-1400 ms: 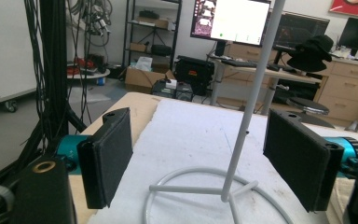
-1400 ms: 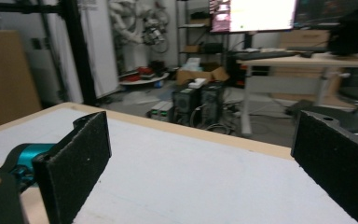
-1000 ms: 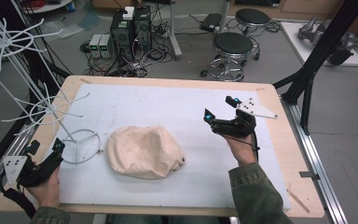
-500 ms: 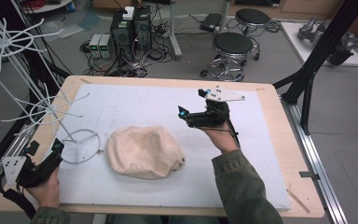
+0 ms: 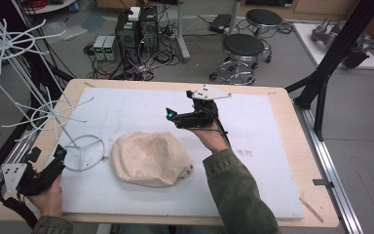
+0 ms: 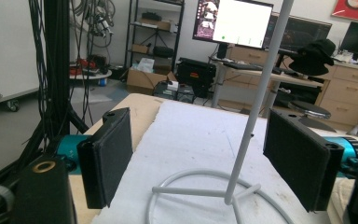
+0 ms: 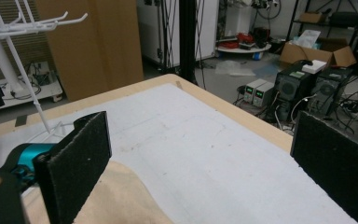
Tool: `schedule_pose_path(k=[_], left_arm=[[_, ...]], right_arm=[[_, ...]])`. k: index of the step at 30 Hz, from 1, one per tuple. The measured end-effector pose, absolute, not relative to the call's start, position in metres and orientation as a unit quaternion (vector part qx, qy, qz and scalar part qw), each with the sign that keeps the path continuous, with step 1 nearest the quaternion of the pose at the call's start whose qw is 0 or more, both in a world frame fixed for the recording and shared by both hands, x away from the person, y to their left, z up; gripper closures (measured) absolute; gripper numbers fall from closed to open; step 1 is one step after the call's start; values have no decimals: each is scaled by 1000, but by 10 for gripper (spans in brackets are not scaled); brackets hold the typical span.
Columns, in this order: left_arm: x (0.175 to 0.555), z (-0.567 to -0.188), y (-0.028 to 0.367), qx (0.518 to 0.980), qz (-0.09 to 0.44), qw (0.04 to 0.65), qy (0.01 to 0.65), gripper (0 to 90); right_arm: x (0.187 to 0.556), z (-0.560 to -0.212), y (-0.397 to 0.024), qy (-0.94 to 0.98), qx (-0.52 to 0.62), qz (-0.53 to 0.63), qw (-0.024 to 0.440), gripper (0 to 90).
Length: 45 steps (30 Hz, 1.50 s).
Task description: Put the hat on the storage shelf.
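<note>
- Your right gripper (image 5: pixel 174 117) hangs above the mat (image 5: pixel 272 146), just past the far edge of the hat (image 5: pixel 148 158); jaws spread wide, gripping nothing.
- Your left gripper (image 5: pixel 46 155) sits at the table's (image 5: pixel 292 112) near-left corner, jaws spread wide, aimed at the rack (image 5: pixel 80 151).
- In the left gripper view, the rack's pole (image 6: pixel 256 102) rises between the 2 jaws, beyond them.
- The hat, beige, lies crumpled mid-mat, its left edge just beside the rack's ring base.
</note>
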<state>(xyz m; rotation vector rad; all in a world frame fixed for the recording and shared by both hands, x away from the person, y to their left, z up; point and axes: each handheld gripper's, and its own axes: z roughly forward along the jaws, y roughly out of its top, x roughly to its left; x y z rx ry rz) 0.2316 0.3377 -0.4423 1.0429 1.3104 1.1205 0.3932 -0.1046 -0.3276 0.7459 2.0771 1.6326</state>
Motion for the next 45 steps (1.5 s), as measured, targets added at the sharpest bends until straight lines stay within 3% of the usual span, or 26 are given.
schedule_pose_path(k=[15,22,45], left_arm=[[233,-442,339,438,470,534,549,240],[233,-442,340,439,469,536,548,240],[234,-442,338,446,463,541,542,240]], right_arm=[[408,-361,-60,774,253,560,153,41],[418,-379,-43,789,248,541,155,42],[429,-428,-23,873,229,414,117,48]])
